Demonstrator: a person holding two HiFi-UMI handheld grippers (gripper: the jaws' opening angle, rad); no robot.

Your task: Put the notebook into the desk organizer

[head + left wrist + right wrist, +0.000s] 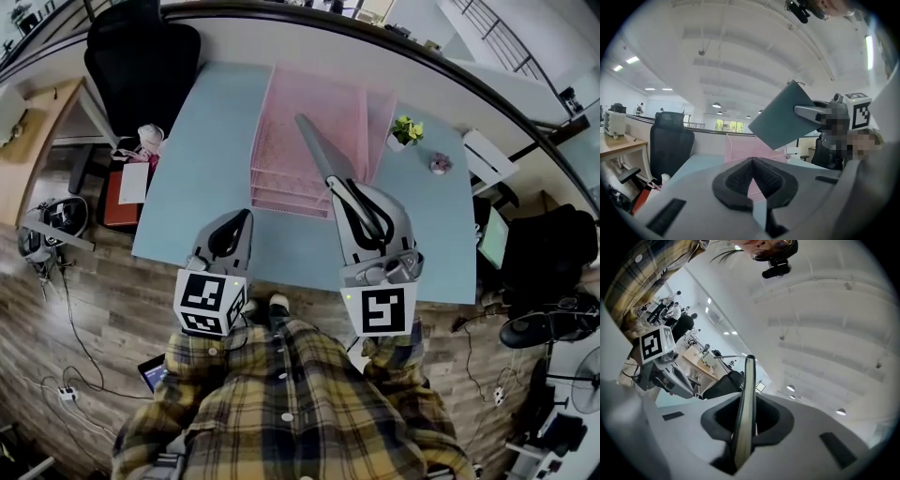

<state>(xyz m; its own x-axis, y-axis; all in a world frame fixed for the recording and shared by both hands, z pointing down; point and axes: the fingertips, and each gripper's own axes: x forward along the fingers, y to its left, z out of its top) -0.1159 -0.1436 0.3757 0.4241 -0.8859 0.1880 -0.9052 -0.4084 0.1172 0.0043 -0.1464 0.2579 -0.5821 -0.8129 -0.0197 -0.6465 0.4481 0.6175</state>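
Closest, my left tongs (244, 216) are hovering pressed together and empty over the worktop (192, 187). My right tongs (339, 184) are clamping the grey notebook (319, 145) by one end, tilting it above the pink desk organizer (281, 159), whose top tray is showing nothing inside. Gripped so narrowly, the notebook risks pivoting and snagging the rim.

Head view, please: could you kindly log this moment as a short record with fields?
desk organizer: pink stacked trays on the blue table
notebook: grey, held in the air over the desk organizer, not yet inside
right gripper: shut on the notebook's near end
left gripper: shut, empty, by the table's front edge
also on table: small potted plant
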